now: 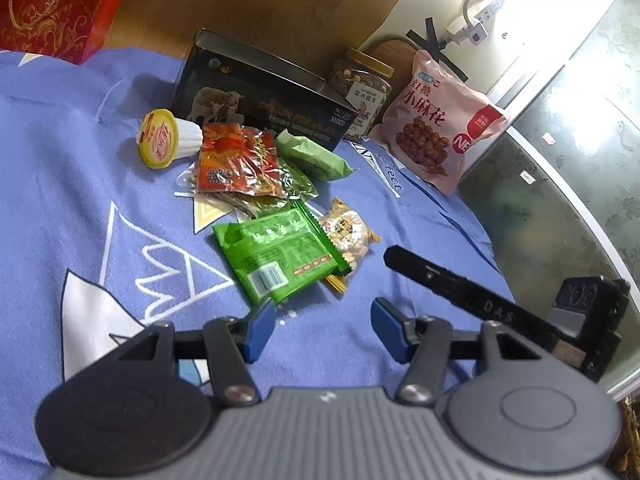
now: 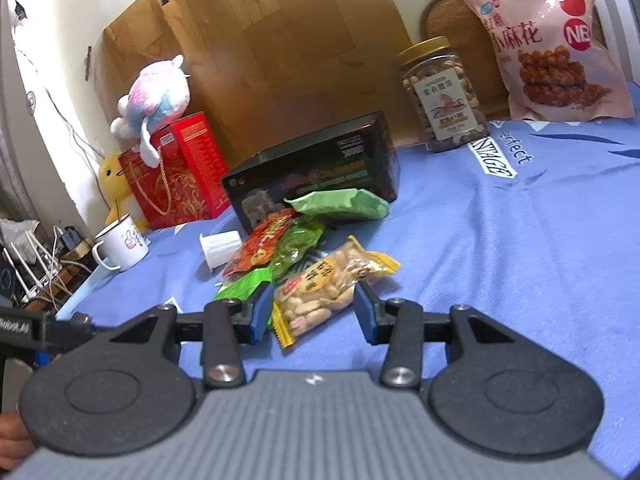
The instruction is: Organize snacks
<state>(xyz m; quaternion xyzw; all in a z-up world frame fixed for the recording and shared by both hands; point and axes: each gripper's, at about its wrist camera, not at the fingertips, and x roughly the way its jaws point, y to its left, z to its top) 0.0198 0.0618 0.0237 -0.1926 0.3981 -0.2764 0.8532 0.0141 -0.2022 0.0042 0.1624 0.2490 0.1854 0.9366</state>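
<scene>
Small snacks lie in a heap on the blue cloth (image 1: 72, 184): a bright green packet (image 1: 276, 252), a peanut packet (image 1: 348, 236), a red packet (image 1: 236, 160), a pale green packet (image 1: 312, 156) and a jelly cup (image 1: 168, 142). A black open box (image 1: 256, 100) stands behind them. My left gripper (image 1: 322, 330) is open and empty, just short of the green packet. In the right wrist view my right gripper (image 2: 314, 310) is open, its jaws either side of the peanut packet (image 2: 320, 284), not closed on it. The black box (image 2: 316, 172) is behind.
A nut jar (image 2: 442, 96) and a pink snack bag (image 2: 560, 48) stand at the back. A red gift box (image 2: 176, 172) with plush toys and a white mug (image 2: 122, 242) are at the left. The other gripper (image 1: 480, 300) shows at the right of the left view.
</scene>
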